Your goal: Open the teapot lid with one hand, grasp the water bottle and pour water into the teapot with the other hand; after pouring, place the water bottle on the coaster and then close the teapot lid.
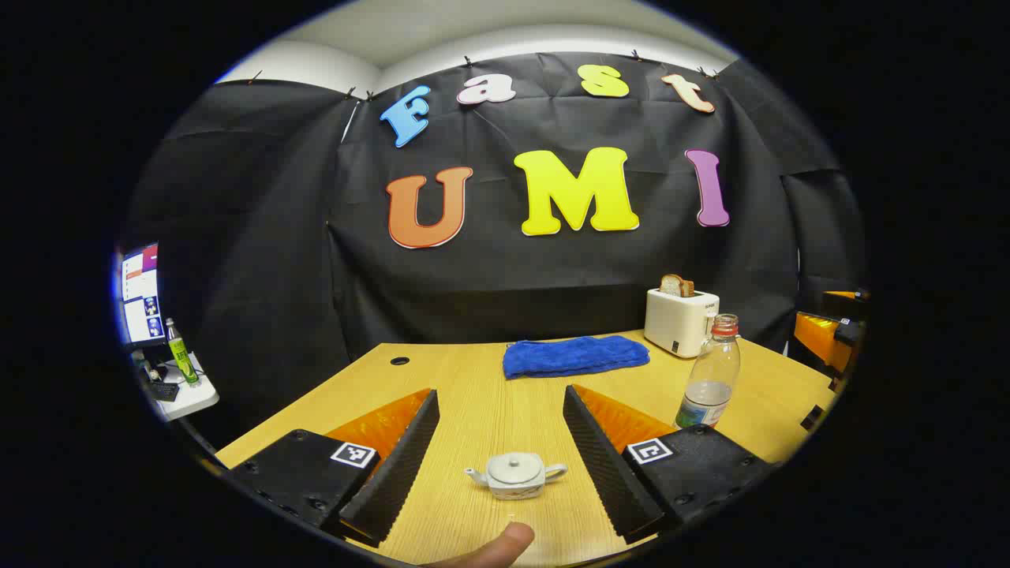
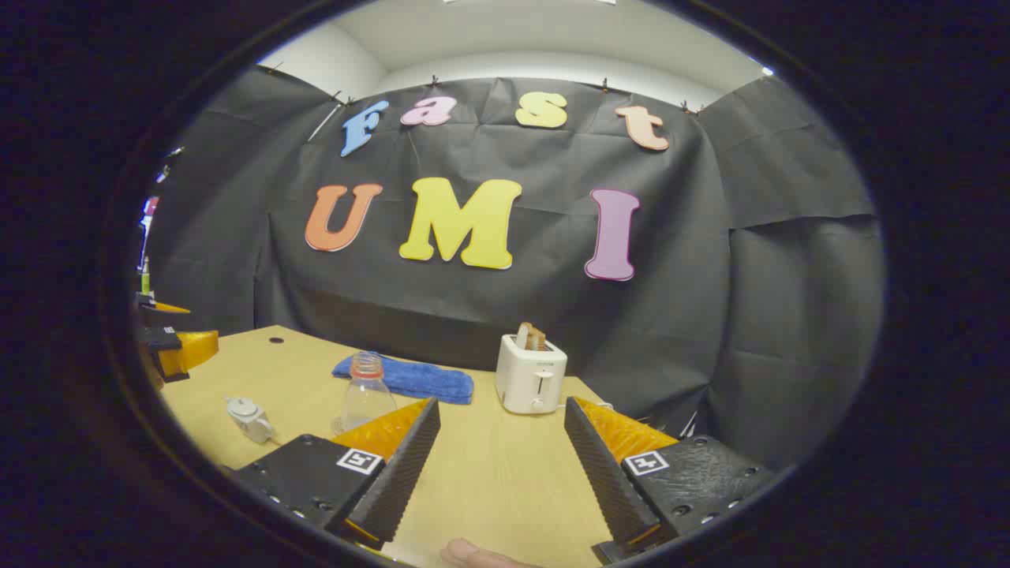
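A small white teapot (image 1: 515,475) with its lid on stands on the wooden table (image 1: 473,410), low between the fingers of my left gripper (image 1: 501,393), which is open and empty. To the right stands a clear water bottle (image 1: 710,371) with a red cap and a little water in it. In the right gripper view the bottle (image 2: 367,394) is left of my right gripper (image 2: 502,402), partly behind its left finger, and the teapot (image 2: 251,418) sits farther left. The right gripper is open and holds nothing. Each gripper shows at the edge of the other's view.
A folded blue cloth (image 1: 574,355) lies at the back of the table, beside a white toaster (image 1: 680,319) with bread in it. A side shelf with a monitor (image 1: 140,296) and a green bottle (image 1: 181,359) stands off the table's left. A thumb (image 1: 497,548) shows at the bottom.
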{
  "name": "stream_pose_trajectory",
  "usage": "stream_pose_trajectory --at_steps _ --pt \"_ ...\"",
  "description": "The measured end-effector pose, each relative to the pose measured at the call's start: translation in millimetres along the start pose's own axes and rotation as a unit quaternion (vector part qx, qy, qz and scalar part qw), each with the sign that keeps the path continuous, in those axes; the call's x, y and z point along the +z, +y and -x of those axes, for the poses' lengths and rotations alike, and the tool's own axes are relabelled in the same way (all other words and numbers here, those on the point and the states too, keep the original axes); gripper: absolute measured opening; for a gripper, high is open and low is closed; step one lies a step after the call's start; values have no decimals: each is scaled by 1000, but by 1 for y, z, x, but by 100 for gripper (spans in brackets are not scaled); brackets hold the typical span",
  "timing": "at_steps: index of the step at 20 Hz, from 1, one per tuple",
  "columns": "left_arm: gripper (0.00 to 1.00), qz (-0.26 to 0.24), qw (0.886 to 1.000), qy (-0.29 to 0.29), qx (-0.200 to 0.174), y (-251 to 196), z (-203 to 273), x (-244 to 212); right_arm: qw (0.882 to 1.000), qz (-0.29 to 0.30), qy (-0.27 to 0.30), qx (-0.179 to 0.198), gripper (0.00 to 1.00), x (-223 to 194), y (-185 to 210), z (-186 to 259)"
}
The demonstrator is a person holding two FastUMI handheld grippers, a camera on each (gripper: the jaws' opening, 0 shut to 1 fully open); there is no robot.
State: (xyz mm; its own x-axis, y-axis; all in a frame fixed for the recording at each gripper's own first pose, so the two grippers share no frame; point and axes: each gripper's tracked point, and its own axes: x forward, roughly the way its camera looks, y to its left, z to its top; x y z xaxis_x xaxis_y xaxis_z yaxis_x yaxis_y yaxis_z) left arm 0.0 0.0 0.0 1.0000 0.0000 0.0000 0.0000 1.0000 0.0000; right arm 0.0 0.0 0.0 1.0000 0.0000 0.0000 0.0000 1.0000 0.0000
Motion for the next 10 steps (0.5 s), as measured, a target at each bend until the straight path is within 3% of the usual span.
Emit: stream_pose_trajectory --at_steps 6,10 --pt "99 8 1000 2 1 5 -1 0 1000 2 2 11 98 0 7 2" --pt "99 11 1000 -1 -2 4 -1 0 1000 -17 -5 -1 98 4 -2 2"
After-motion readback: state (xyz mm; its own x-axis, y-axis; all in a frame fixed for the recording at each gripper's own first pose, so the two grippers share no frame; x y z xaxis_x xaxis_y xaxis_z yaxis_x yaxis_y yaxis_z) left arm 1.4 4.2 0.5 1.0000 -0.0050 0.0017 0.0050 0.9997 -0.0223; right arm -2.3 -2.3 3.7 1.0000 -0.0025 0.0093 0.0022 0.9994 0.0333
